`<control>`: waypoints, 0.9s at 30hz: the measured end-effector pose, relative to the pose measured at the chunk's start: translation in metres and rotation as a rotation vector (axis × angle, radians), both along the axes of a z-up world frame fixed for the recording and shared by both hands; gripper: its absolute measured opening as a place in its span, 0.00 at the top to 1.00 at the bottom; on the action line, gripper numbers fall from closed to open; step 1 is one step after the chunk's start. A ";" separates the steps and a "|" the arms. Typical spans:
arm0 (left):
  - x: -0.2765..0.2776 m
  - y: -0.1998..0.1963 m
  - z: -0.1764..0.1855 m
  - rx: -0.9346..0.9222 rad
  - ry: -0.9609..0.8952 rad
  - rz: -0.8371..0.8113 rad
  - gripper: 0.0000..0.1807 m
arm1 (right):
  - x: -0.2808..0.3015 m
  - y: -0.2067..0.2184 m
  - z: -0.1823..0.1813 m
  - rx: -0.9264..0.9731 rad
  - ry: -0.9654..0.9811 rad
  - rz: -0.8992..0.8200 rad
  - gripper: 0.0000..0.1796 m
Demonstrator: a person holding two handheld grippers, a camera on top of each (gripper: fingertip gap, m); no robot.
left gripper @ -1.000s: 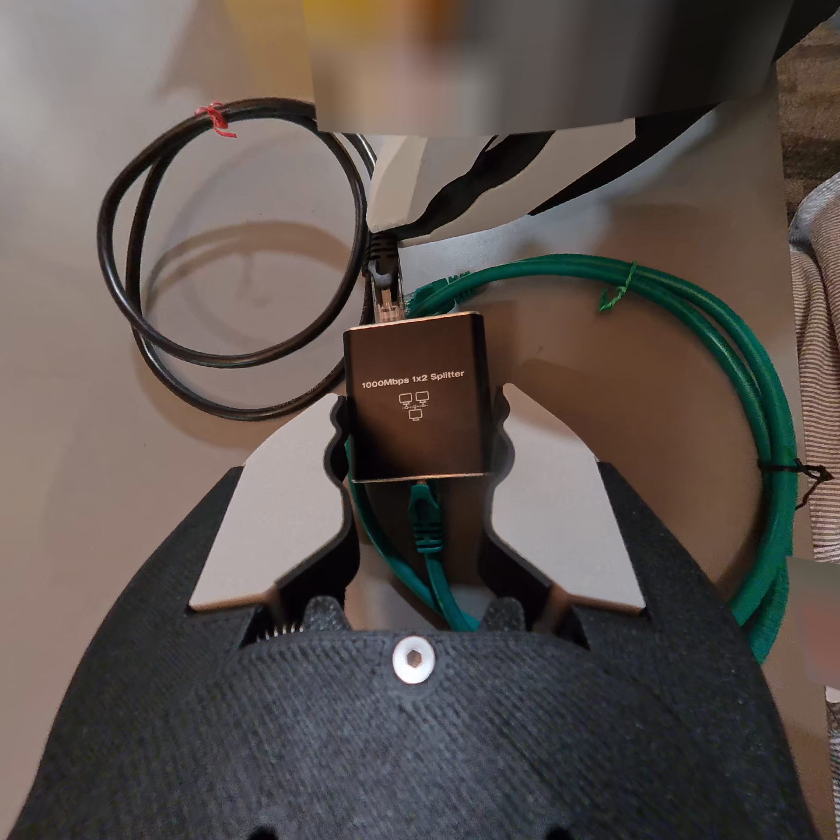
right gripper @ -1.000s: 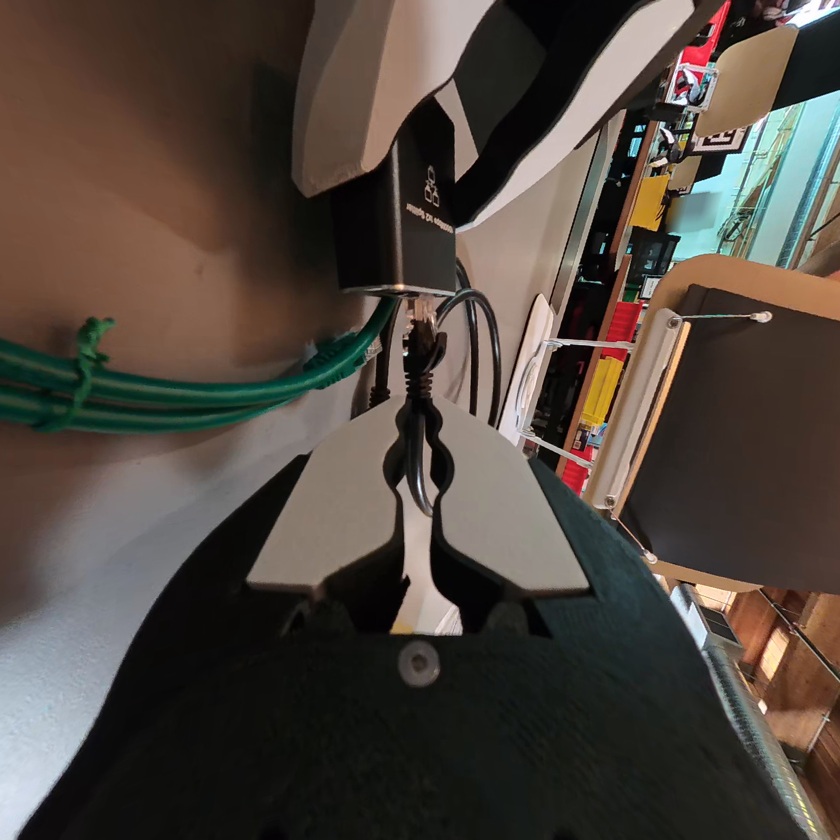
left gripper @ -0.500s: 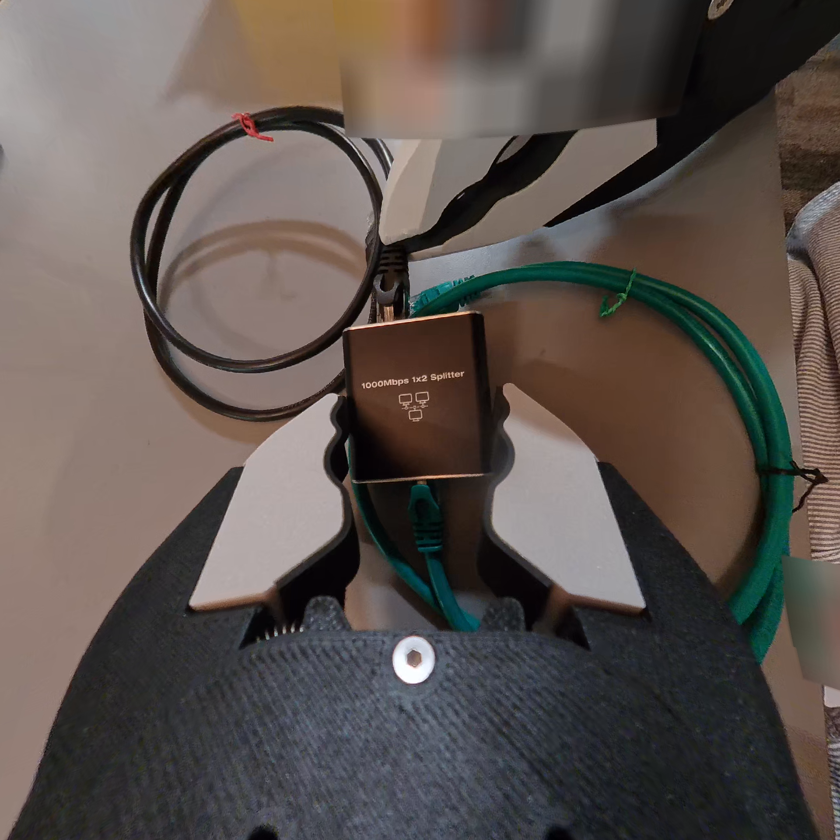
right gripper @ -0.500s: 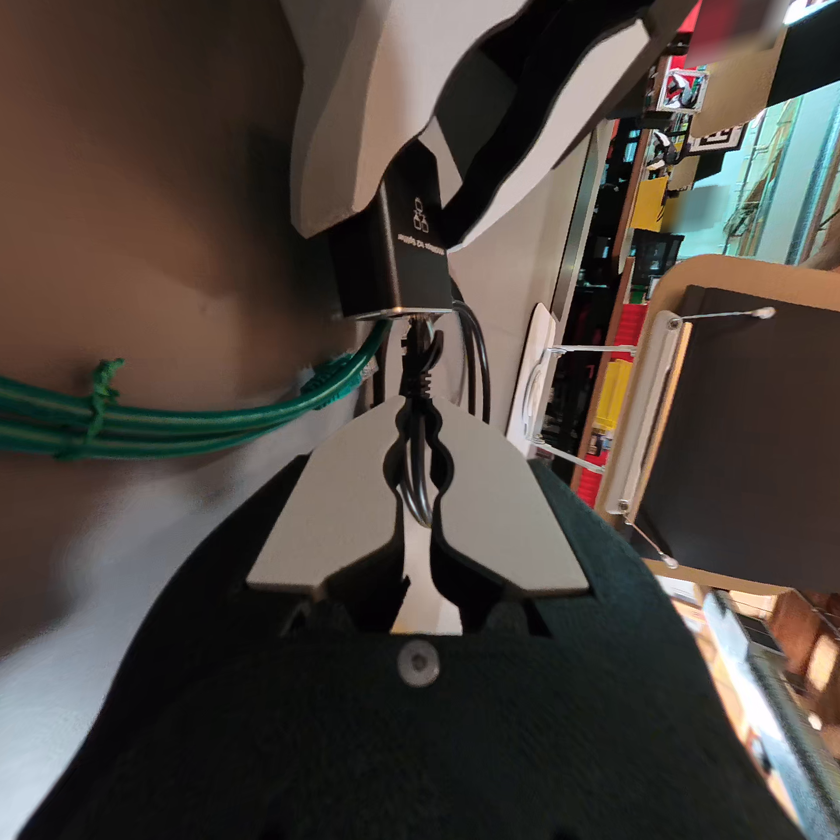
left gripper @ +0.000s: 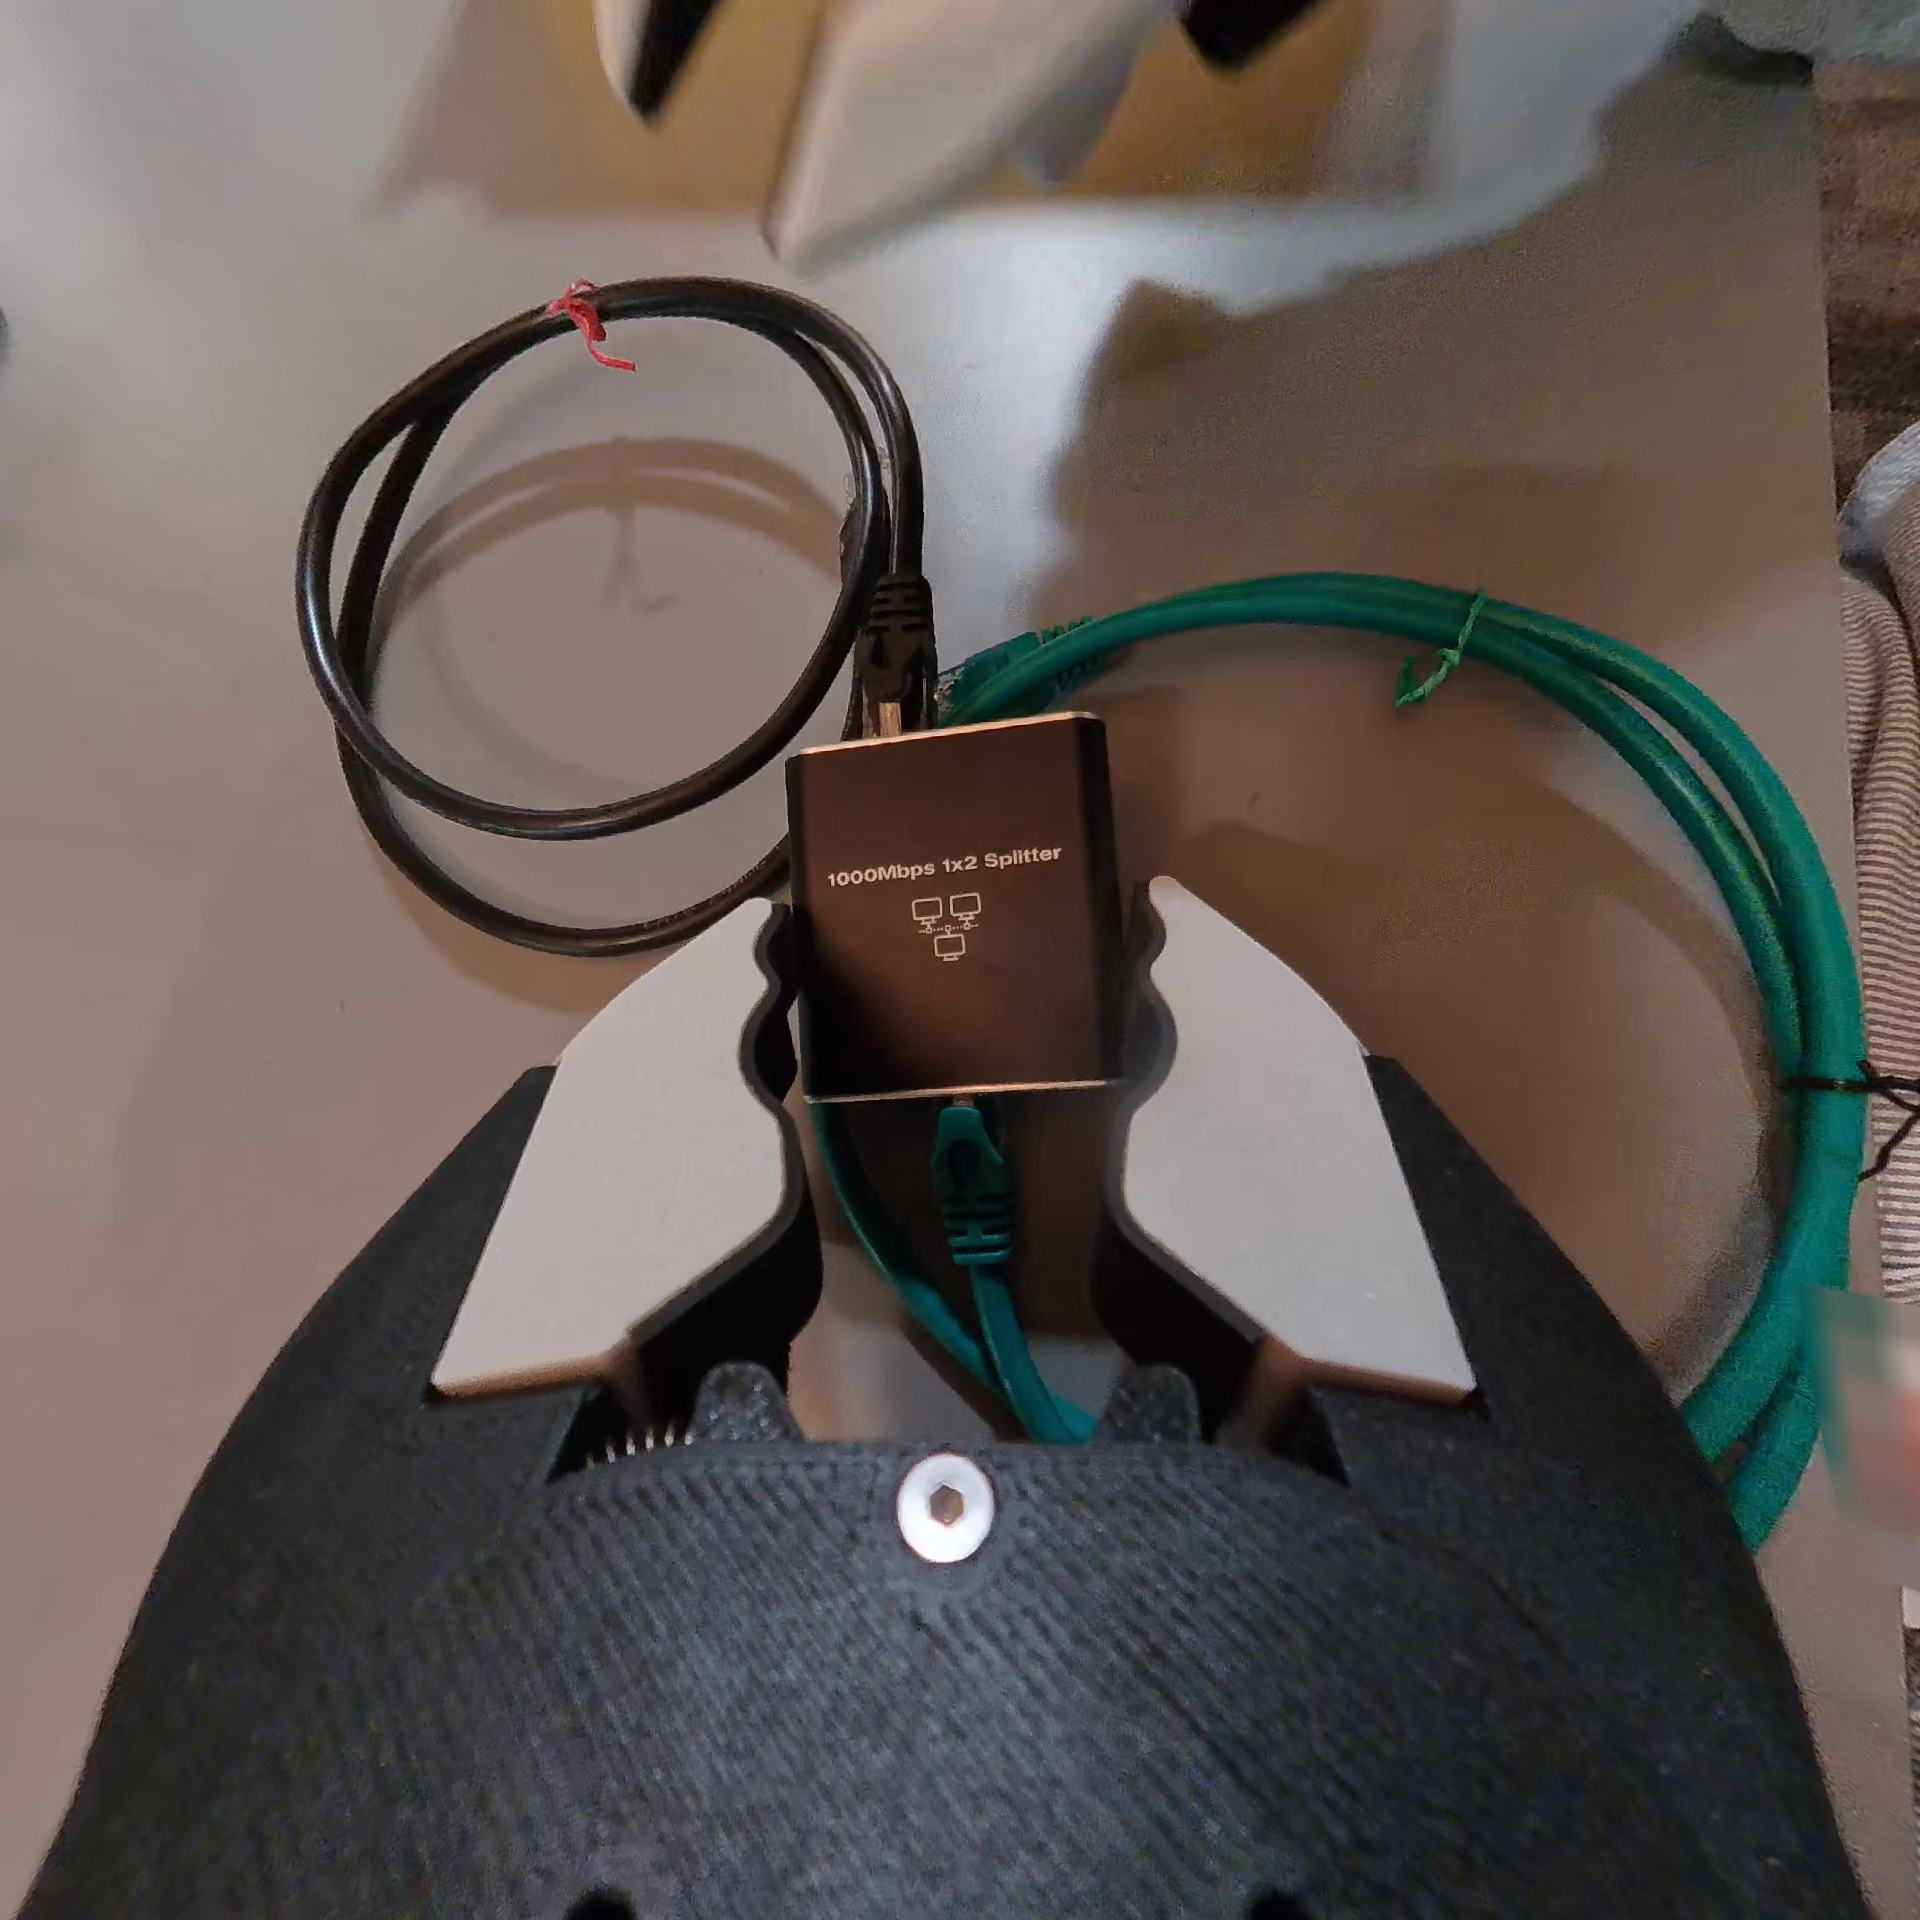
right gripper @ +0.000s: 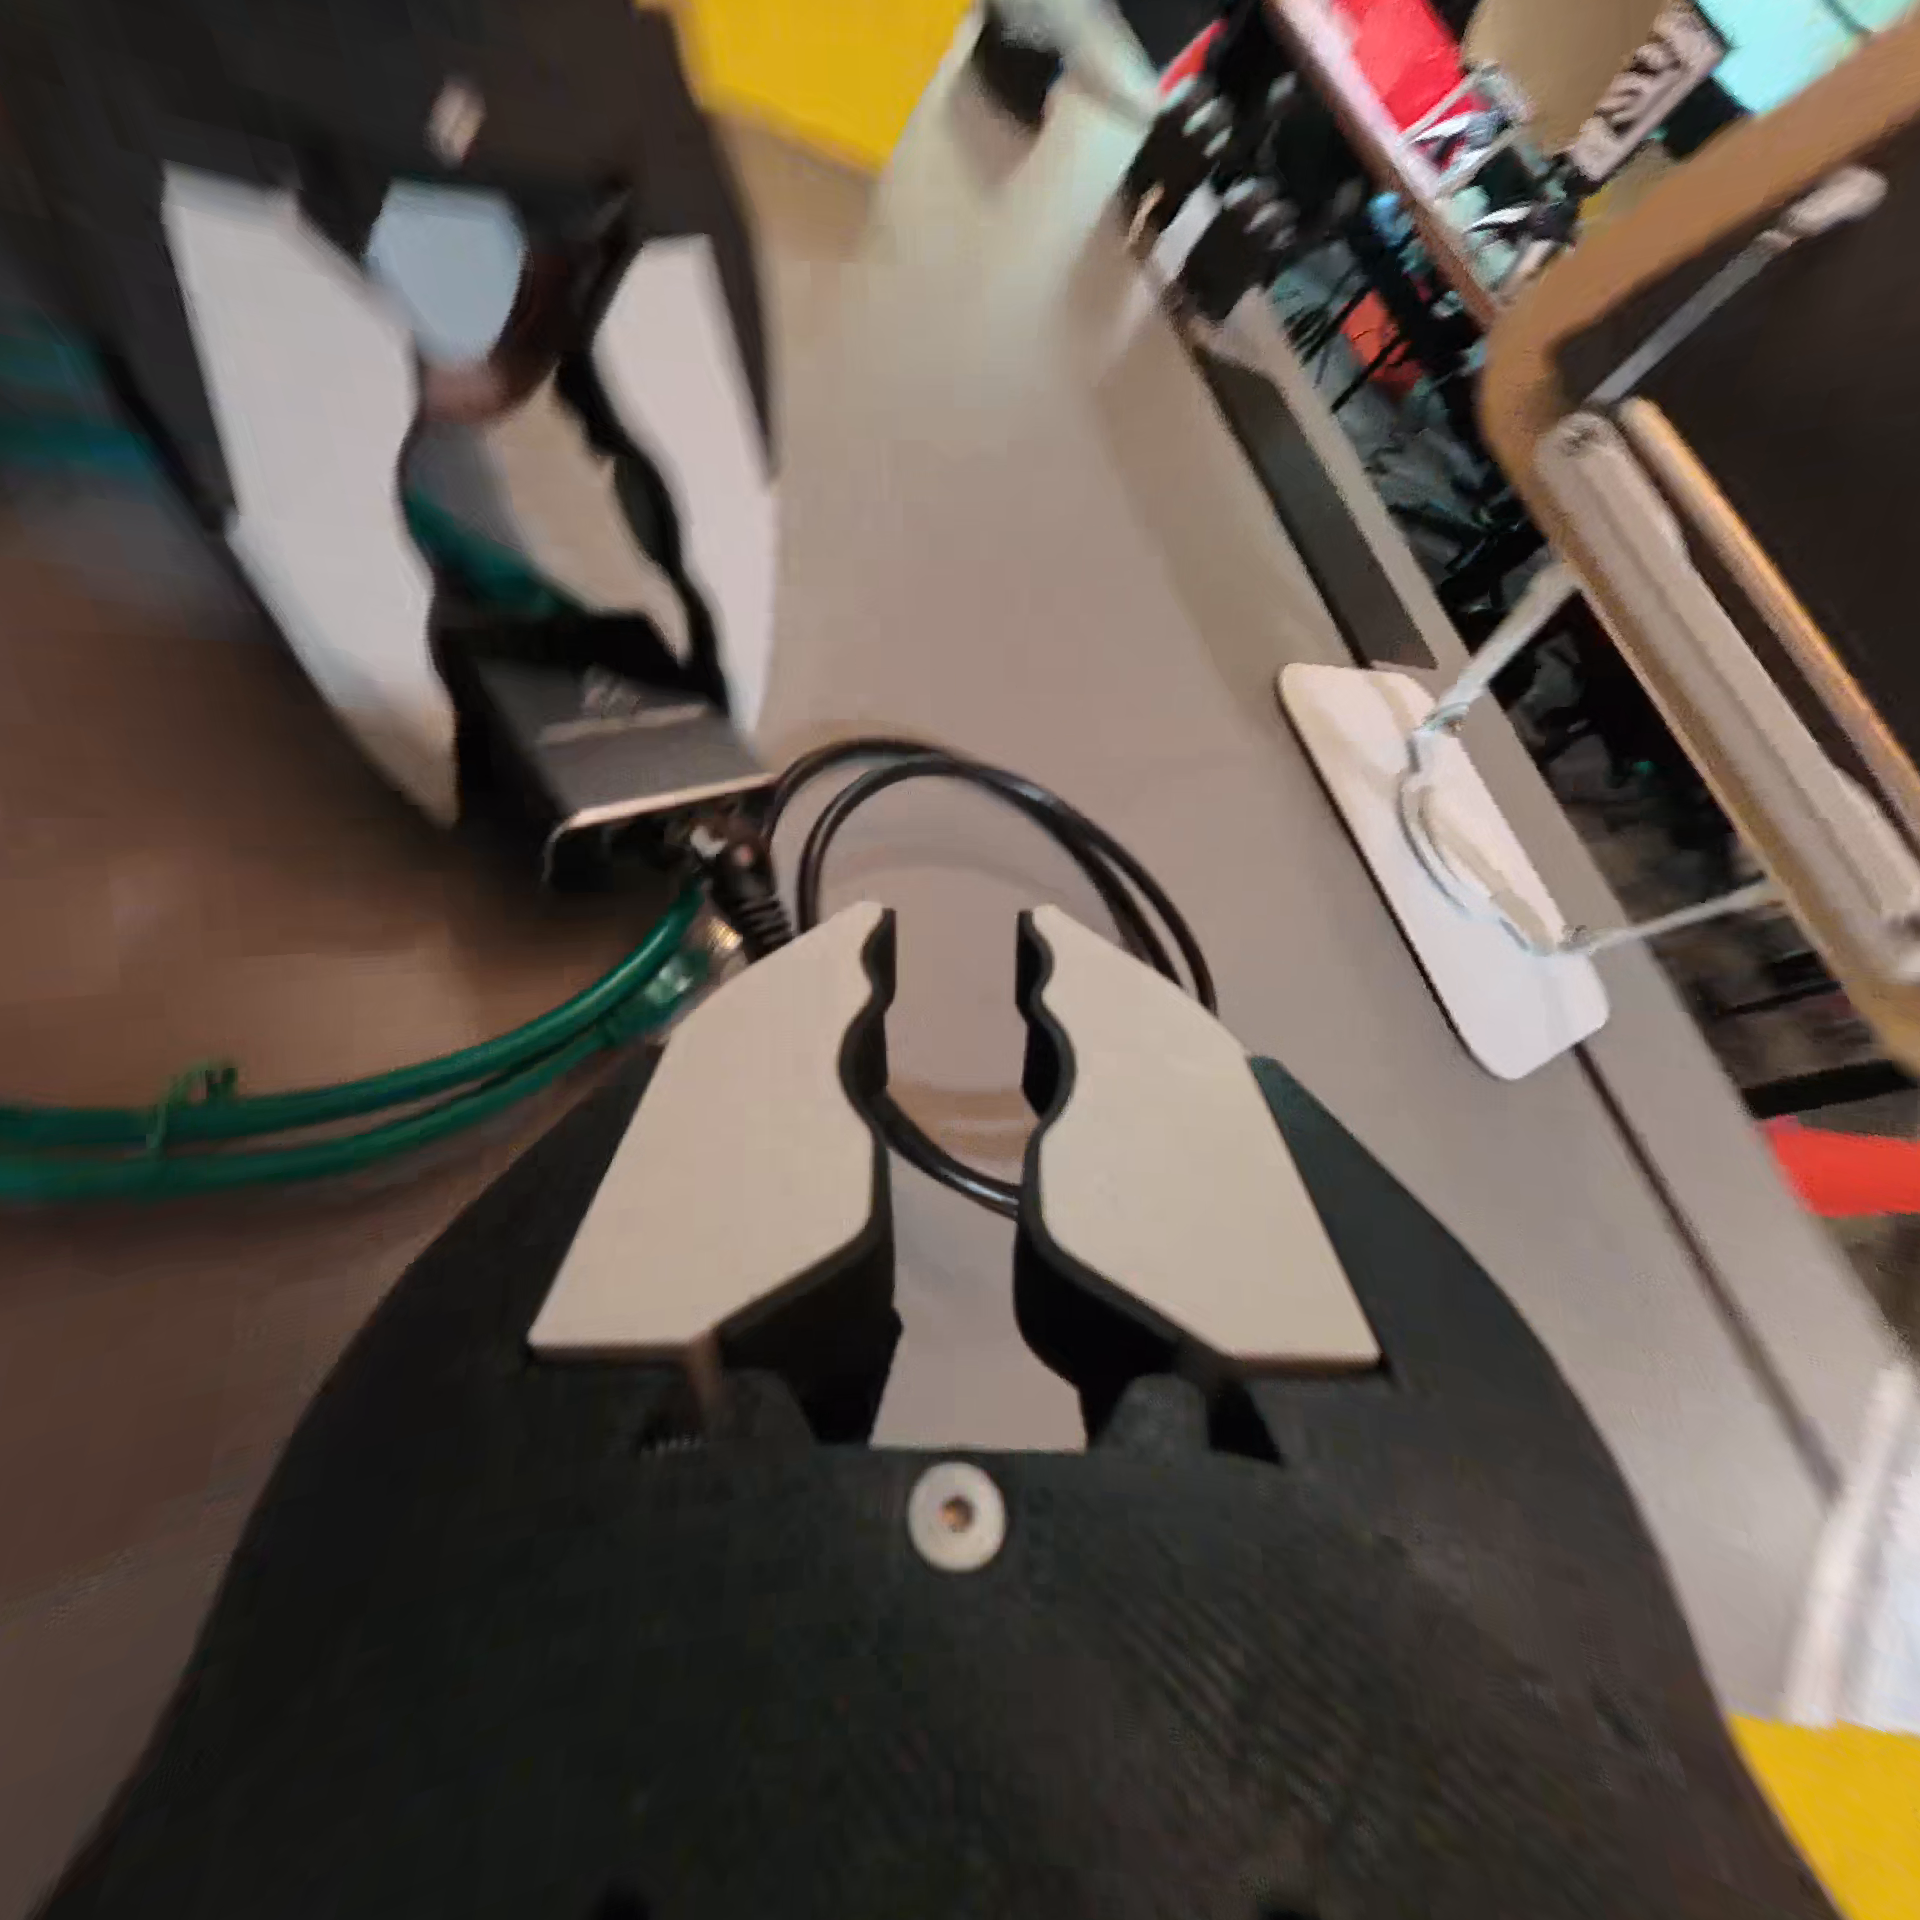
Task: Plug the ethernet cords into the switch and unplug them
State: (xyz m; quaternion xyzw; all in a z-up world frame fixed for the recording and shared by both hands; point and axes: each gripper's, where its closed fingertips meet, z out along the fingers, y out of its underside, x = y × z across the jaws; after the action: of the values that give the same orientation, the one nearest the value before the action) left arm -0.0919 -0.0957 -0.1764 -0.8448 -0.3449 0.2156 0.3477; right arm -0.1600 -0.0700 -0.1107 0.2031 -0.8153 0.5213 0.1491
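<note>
My left gripper (left gripper: 954,899) is shut on the black switch box (left gripper: 951,914) and holds it over the table. A green ethernet cord (left gripper: 1662,831) is plugged into the box's near port by its plug (left gripper: 975,1184). The black ethernet cord (left gripper: 582,603) has its plug (left gripper: 896,655) in the far left port. The green cord's free plug (left gripper: 1023,646) lies beside the far side. My right gripper (right gripper: 954,914) is open and empty, pulled back above the black cord's loop (right gripper: 997,831). The right wrist view shows the switch (right gripper: 623,748) held by the left gripper's fingers (right gripper: 312,499).
The grey table (left gripper: 208,935) carries both coiled cords. A striped cloth (left gripper: 1881,935) lies at the right edge. In the right wrist view a white flat stand (right gripper: 1434,862) with a wire frame sits on the table near a wooden-edged panel (right gripper: 1714,468).
My right gripper has let go of the black cord, opened and pulled back and up from the switch. The black plug now sits in the far port. My left gripper keeps its hold.
</note>
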 end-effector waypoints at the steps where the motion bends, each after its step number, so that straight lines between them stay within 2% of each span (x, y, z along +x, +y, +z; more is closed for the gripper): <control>1: 0.000 0.000 0.000 0.003 0.000 0.000 0.65 | -0.006 0.002 0.010 -0.046 -0.102 -0.017 0.89; 4: 0.000 -0.001 0.003 0.023 0.004 0.004 0.65 | -0.010 0.008 0.026 -0.116 -0.404 0.023 0.94; 6: 0.000 -0.001 0.004 0.035 0.007 0.004 0.65 | -0.008 0.011 0.024 -0.095 -0.563 0.071 0.95; 8: 0.000 -0.001 0.005 0.042 0.009 0.002 0.65 | -0.014 0.012 0.018 -0.065 -0.650 0.066 0.92; 12: 0.000 0.000 0.005 0.039 0.010 0.002 0.65 | -0.045 0.019 0.011 -0.062 -0.805 -0.053 0.90; 15: 0.000 0.000 0.005 0.044 0.010 0.001 0.65 | -0.039 0.023 0.019 -0.078 -0.976 0.032 0.90; 17: 0.001 0.000 0.006 0.050 0.011 -0.001 0.65 | -0.023 0.021 0.022 -0.066 -0.943 0.122 0.89; 19: 0.001 0.000 0.006 0.051 0.012 -0.003 0.65 | -0.006 0.018 0.012 -0.010 -0.788 0.162 0.89; 22: 0.001 0.000 0.005 0.039 0.010 -0.004 0.65 | 0.012 0.011 -0.007 0.066 -0.568 0.168 0.90; 27: 0.001 0.001 0.002 0.013 0.007 -0.006 0.65 | 0.019 0.006 -0.037 0.194 -0.422 0.136 0.91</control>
State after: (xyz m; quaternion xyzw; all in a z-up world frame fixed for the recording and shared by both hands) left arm -0.0910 -0.0950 -0.1742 -0.8426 -0.3426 0.2155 0.3551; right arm -0.1409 -0.0636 -0.1480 0.1576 -0.8590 0.4804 -0.0802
